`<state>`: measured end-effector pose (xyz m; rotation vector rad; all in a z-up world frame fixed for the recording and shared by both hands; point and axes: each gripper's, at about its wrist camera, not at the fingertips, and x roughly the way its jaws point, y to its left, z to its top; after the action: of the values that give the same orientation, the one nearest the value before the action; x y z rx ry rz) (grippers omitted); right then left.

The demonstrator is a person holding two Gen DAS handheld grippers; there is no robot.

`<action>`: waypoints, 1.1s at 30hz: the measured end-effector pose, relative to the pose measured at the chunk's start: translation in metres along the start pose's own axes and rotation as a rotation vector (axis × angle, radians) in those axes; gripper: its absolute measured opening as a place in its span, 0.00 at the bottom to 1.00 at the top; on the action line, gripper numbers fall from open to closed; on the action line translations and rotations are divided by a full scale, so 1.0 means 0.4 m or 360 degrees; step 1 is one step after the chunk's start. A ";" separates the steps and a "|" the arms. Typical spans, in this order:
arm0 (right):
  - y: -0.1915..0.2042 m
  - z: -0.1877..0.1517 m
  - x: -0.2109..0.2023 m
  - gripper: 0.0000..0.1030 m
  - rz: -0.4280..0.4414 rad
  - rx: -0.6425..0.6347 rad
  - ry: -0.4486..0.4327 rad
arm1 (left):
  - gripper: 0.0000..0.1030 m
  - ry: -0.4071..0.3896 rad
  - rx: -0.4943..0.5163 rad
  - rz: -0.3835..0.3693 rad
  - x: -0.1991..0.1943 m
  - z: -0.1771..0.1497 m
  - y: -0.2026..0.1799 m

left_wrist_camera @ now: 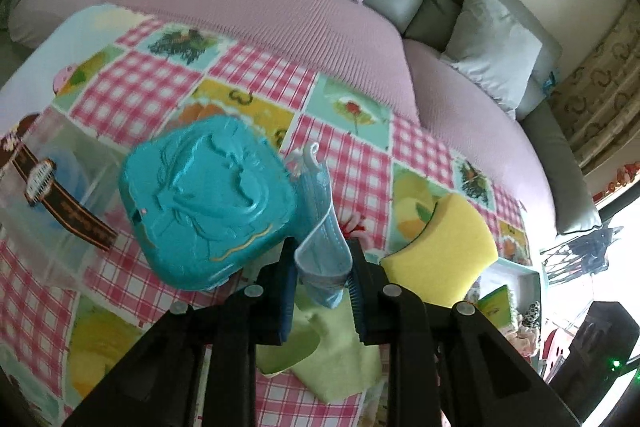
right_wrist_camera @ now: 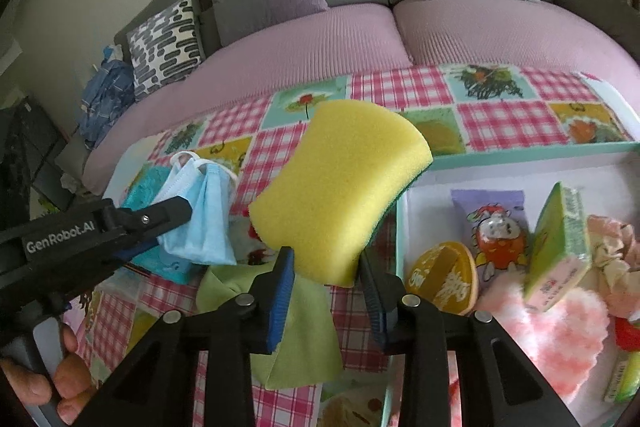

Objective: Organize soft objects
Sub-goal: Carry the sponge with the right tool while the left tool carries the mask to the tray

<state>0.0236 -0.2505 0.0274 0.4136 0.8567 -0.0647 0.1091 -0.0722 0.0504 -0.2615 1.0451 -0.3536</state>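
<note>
My left gripper is shut on a light blue face mask and holds it above the checked cloth; the mask also shows in the right wrist view, hanging from the left gripper. My right gripper is shut on a yellow sponge with a green underside, lifted above the cloth; the sponge also shows in the left wrist view. A light green cloth lies under both grippers, also in the left wrist view.
A teal embossed case lies left of the mask. A clear plastic box stands at far left. A white tray at right holds a snack packet, a green box, a pink fluffy item. A pink-covered sofa is behind.
</note>
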 end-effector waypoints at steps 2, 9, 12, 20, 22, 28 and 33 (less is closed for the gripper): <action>0.002 0.004 -0.019 0.34 -0.0001 -0.0006 -0.0026 | 0.24 -0.0036 0.0024 -0.0006 -0.025 0.005 -0.009; -0.010 0.011 -0.064 0.34 -0.0014 0.0006 -0.0077 | 0.24 -0.0120 0.0081 -0.0066 -0.084 0.013 -0.042; -0.022 0.013 -0.082 0.34 -0.0021 0.0020 -0.0097 | 0.24 -0.0155 0.0116 -0.0079 -0.107 0.014 -0.060; -0.064 0.019 -0.148 0.34 -0.0051 0.0077 -0.0176 | 0.24 -0.0214 0.0191 -0.0162 -0.153 0.010 -0.115; -0.083 0.022 -0.168 0.34 -0.0077 0.0094 -0.0203 | 0.24 -0.0217 0.0217 -0.0209 -0.161 0.006 -0.135; -0.156 0.024 -0.225 0.34 -0.0129 0.0168 -0.0275 | 0.24 -0.0219 0.0332 -0.0315 -0.174 -0.019 -0.216; -0.217 0.019 -0.269 0.34 -0.0185 0.0231 -0.0327 | 0.24 -0.0201 0.0411 -0.0376 -0.171 -0.044 -0.276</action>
<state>-0.0607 -0.3450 0.0834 0.4838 0.6747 -0.2738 0.0451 -0.1462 0.1376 -0.1729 0.8351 -0.6714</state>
